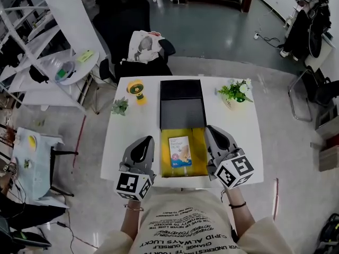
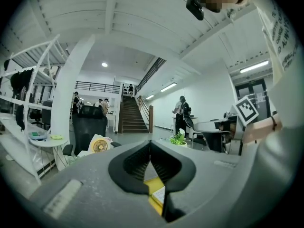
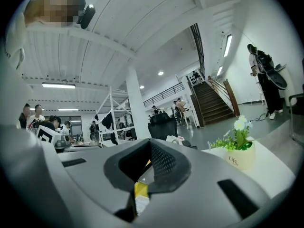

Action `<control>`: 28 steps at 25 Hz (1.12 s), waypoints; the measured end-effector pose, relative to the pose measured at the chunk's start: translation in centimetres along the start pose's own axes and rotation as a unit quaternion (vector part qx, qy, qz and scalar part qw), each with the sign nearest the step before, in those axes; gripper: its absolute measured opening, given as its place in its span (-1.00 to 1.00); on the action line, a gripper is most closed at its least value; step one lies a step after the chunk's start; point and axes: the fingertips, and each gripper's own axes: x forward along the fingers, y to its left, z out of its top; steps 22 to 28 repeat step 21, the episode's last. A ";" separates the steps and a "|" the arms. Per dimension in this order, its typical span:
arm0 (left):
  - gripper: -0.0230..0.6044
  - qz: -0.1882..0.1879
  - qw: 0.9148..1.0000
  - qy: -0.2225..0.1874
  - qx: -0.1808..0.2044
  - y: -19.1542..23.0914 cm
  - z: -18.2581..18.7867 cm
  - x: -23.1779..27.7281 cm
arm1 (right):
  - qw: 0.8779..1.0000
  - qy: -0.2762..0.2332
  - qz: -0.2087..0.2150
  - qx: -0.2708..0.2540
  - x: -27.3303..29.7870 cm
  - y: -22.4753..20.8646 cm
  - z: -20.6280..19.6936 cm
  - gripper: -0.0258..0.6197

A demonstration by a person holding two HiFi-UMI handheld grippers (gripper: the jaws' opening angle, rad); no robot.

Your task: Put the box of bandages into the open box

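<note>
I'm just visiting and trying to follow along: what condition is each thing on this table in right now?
Open box: lid folded back, yellow inside showing.
Box of bandages: lying flat inside the open box.
Left gripper: shut, empty.
Right gripper: shut, empty.
Yellow fan: standing upright.
Potted plant: upright.

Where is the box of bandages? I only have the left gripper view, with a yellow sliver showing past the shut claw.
Observer: In the head view the box of bandages lies flat inside the open box, on its yellow floor.
Operator: And the other side?
Observer: The right claw is shut and empty, beside the open box's right edge.
Operator: What's beyond the yellow?
Observer: The dark lid lies folded back, flat on the white table.
</note>
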 end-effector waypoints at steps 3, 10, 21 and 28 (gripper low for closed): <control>-0.85 0.007 1.000 0.000 0.001 0.4 0.0 0.0 | 1.000 -0.002 0.002 -0.005 0.1 -0.2 0.1 -0.91; -0.85 0.013 1.000 0.001 0.001 1.0 0.0 0.3 | 1.000 0.013 -0.007 -0.007 0.1 -1.2 -0.4 -0.91; -0.85 0.018 1.000 0.007 0.000 1.6 -0.3 0.9 | 1.000 0.020 -0.006 -0.013 0.7 -1.5 -0.6 -0.91; -0.85 0.018 1.000 0.007 0.000 1.6 -0.3 0.9 | 1.000 0.020 -0.006 -0.013 0.7 -1.5 -0.6 -0.91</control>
